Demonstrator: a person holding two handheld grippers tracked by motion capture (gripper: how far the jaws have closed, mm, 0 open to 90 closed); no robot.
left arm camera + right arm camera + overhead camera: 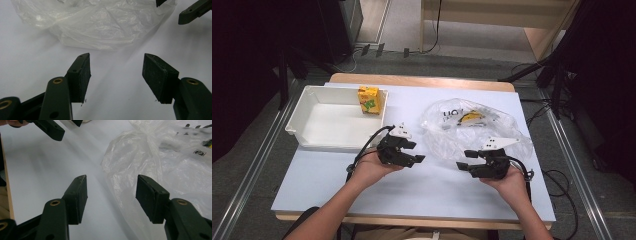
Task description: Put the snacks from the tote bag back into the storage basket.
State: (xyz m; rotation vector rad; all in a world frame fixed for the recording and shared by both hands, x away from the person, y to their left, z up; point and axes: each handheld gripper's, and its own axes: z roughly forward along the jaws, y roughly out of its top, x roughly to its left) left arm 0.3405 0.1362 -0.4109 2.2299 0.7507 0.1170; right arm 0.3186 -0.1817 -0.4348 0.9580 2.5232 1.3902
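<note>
A crumpled clear plastic bag (472, 125) with black print and something yellow inside lies on the white table top (422, 185), right of centre. My left gripper (414, 151) is open just left of the bag, its jaws pointing right toward the bag's (100, 25) near edge with nothing between them. My right gripper (464, 161) is open at the bag's front edge, jaws pointing left; its right jaw hangs over the bag's (160, 165) plastic without pinching it. A yellow juice carton (369, 100) stands upright in the white tray (312, 135), at its far right corner.
The tray sits at the table's back left. In the left gripper view the other gripper's jaw tips (193, 12) show at top right; in the right gripper view the other gripper's jaw (51, 130) shows at top left. Bare table lies between the two hands.
</note>
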